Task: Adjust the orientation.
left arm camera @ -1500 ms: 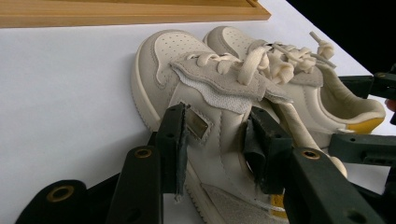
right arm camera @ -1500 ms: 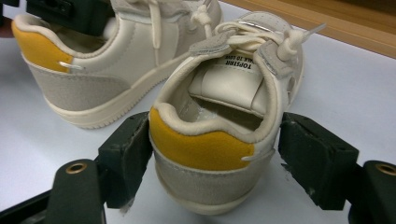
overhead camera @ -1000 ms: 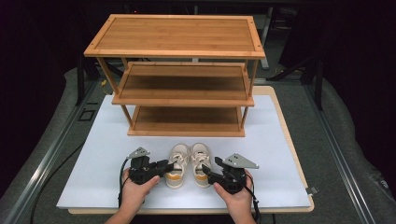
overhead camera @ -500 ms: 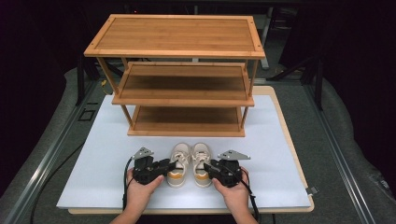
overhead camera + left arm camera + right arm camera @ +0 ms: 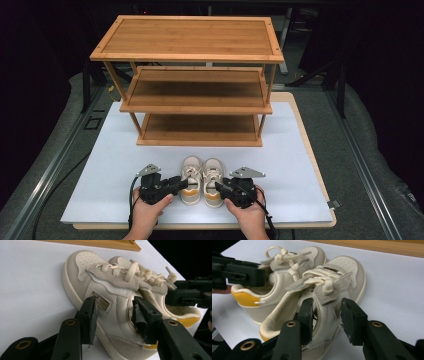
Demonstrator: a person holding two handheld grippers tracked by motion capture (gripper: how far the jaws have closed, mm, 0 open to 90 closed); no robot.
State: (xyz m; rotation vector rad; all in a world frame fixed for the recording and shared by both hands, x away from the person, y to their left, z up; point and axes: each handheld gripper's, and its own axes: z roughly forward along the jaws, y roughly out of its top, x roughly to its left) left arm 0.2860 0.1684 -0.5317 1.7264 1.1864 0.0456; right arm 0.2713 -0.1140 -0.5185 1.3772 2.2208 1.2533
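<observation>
White worktop (image 5: 100,165) under us, dark room around it. Three-tier wooden shelf rack (image 5: 192,80) stands at the far side. Pair of cream shoes near our edge, side by side, toes toward the rack: left shoe (image 5: 190,179), right shoe (image 5: 213,182). Our left gripper (image 5: 176,184) straddles the left shoe's side wall near the heel; jaws have just been opening, pads look just off the leather. Our right gripper (image 5: 219,187) has one jaw inside the right shoe's collar, one outside, closed on that wall.
</observation>
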